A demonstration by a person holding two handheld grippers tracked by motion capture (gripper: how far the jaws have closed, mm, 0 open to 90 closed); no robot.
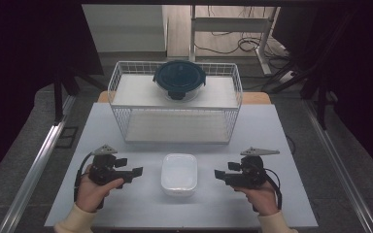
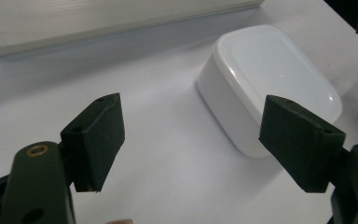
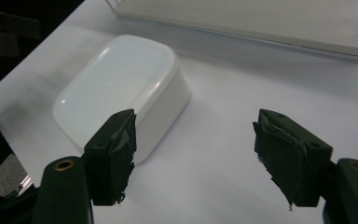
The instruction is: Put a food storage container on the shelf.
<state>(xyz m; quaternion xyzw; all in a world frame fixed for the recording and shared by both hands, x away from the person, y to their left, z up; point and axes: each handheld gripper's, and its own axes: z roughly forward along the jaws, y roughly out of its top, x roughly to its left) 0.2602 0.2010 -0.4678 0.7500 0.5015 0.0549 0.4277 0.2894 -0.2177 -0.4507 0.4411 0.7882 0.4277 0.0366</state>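
A white lidded box [image 1: 179, 174] with rounded corners rests on the pale table [image 1: 141, 208] between my two hands. My left gripper [image 1: 137, 173] hovers just left of it, jaws open and pointing toward it, nothing between them. In the left gripper view the box [image 2: 265, 79] lies ahead of the open left gripper [image 2: 200, 140], partly behind the right jaw. My right gripper [image 1: 219, 174] stands open to the right of the box, aimed at it. The right gripper view has the box [image 3: 116, 84] ahead at the left of the empty right gripper [image 3: 196, 154].
A white wire basket [image 1: 175, 99] with two white shelves stands at the table's far side. A round dark-lidded container [image 1: 179, 77] sits on its upper shelf. The basket's lower shelf board [image 2: 98, 18] [image 3: 261, 23] lies beyond the box.
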